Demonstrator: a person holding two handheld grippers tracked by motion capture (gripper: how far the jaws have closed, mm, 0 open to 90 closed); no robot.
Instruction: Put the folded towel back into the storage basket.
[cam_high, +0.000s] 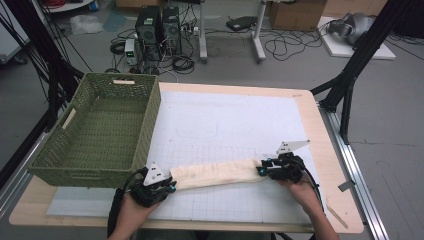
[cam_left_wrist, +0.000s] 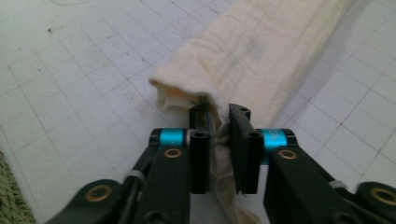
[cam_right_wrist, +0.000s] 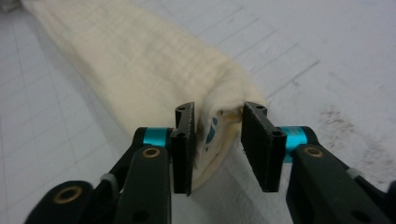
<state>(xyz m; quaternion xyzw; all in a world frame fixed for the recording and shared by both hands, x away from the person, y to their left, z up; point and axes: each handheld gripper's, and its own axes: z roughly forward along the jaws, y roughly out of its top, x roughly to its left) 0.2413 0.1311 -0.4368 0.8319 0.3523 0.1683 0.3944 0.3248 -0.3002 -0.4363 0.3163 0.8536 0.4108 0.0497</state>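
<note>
A long cream cloth (cam_high: 220, 172), folded or rolled into a narrow strip, lies across the near part of the white gridded mat (cam_high: 235, 120). My left gripper (cam_high: 170, 186) is at its left end. In the left gripper view the jaws (cam_left_wrist: 218, 116) stand close together, with a bunched edge of the cloth (cam_left_wrist: 252, 51) filling the gap between the pads. My right gripper (cam_high: 261, 169) is at the strip's right end. In the right gripper view its jaws (cam_right_wrist: 218, 116) straddle the end of the cloth (cam_right_wrist: 140, 60); the fabric rests against the left pad and a gap shows at the right pad.
A green woven basket (cam_high: 150, 120) with nothing in it stands on the table's left side, close to my left gripper. The wooden table edge (cam_high: 320, 150) runs along the right. Beyond the table, computers, cables and black stand legs are on the floor.
</note>
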